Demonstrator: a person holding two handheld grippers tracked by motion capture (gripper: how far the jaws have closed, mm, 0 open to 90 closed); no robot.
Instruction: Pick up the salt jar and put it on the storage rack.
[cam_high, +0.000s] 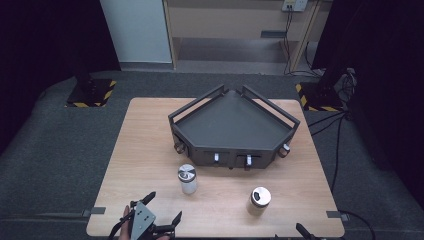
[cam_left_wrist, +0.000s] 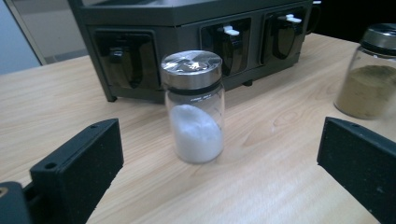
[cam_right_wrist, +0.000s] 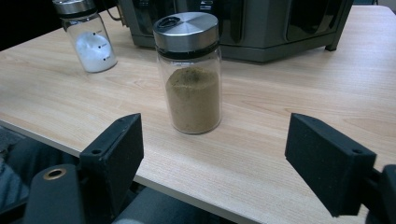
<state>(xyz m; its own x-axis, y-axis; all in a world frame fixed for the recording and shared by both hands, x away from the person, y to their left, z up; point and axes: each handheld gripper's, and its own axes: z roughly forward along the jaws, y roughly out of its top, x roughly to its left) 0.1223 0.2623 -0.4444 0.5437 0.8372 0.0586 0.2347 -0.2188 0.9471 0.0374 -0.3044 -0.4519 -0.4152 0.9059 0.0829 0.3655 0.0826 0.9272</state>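
Two spice jars stood before the dark rack (cam_high: 234, 125).
Both grippers, left (cam_high: 162, 207) and right (cam_right_wrist: 212, 144), gaped wide, empty; the high view cropped the right one.

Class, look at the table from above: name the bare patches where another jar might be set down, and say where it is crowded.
Bare wood lies left of the dark rack, out to the table edge, and between the white-powder jar and the brown-powder jar. A narrower strip runs right of the rack. It is crowded at the front left, where the left gripper comes in.
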